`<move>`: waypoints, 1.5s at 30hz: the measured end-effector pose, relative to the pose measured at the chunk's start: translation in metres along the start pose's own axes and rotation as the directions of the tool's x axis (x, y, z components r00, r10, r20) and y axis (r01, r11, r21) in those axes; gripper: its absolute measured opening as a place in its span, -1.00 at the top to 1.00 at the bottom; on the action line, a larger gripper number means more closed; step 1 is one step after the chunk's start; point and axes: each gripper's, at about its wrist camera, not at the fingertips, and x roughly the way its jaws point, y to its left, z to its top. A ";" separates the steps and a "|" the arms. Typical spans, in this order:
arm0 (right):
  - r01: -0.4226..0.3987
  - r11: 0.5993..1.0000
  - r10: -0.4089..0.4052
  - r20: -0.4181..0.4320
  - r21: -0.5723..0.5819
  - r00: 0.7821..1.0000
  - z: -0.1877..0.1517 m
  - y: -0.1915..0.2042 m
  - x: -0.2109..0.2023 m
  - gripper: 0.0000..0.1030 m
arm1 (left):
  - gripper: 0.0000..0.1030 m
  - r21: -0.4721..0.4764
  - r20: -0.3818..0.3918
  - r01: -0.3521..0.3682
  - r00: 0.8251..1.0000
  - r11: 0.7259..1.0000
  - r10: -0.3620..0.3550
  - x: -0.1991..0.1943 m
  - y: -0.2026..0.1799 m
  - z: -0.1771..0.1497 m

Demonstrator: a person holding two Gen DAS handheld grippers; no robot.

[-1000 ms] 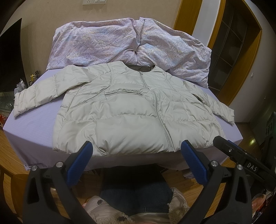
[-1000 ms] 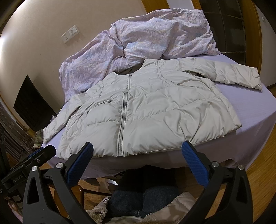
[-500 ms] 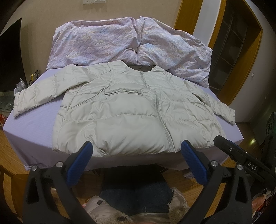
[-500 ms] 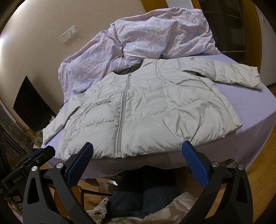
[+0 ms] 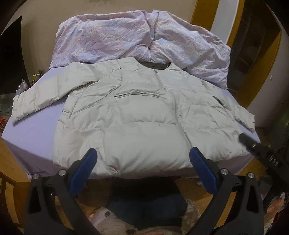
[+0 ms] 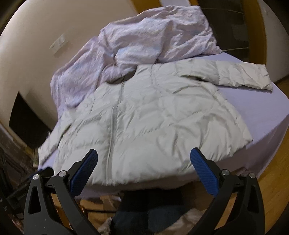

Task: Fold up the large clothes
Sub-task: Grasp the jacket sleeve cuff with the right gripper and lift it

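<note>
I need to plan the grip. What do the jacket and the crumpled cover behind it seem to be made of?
The jacket looks like thin, smooth synthetic shell over puffy filling: soft sheen, stitched quilted bulges, probably slippery. The cover looks like matte woven cloth, possibly cotton: fine wrinkles, faint print, no shine.

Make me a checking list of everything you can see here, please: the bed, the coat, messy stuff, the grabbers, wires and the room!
Surface: lilac-sheeted bed, mostly covered.
Job's things: pale grey puffy zip-up jacket lying flat, front up, zipped, both sleeves spread, hem at the near edge.
Clutter: crumpled lilac patterned duvet heaped behind the collar.
Grippers: left gripper and right gripper open, holding nothing, poised over the hem.
Cables: nothing seen.
Surroundings: beige wall, wooden door frame, wood floor, the person's legs below.
</note>
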 end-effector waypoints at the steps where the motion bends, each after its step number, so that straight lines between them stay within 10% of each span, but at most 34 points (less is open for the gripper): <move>1: -0.001 1.000 0.001 0.017 0.017 1.000 0.003 -0.006 0.001 -0.97 | -0.96 0.002 -0.003 -0.009 1.000 1.000 0.009 0.005 0.002 0.003; 12: 0.098 0.959 -0.101 0.000 0.267 0.995 0.070 -0.110 0.048 -0.97 | -0.96 -0.010 -0.033 -0.031 0.999 0.999 0.030 0.053 0.022 0.046; 27: 0.175 0.665 -0.230 -0.024 0.726 0.973 0.117 -0.289 0.068 -0.45 | -0.96 0.016 -0.079 -0.056 0.995 0.998 0.057 0.116 0.033 0.088; 37: 0.140 0.550 -0.286 0.028 0.824 0.958 0.120 -0.338 0.072 -0.25 | -0.96 -0.014 -0.087 -0.071 0.994 0.997 0.070 0.133 0.044 0.100; 45: 0.189 0.532 -0.366 0.022 0.826 0.930 0.123 -0.360 0.078 0.62 | -0.96 -0.034 -0.085 -0.087 0.993 0.996 0.084 0.139 0.056 0.101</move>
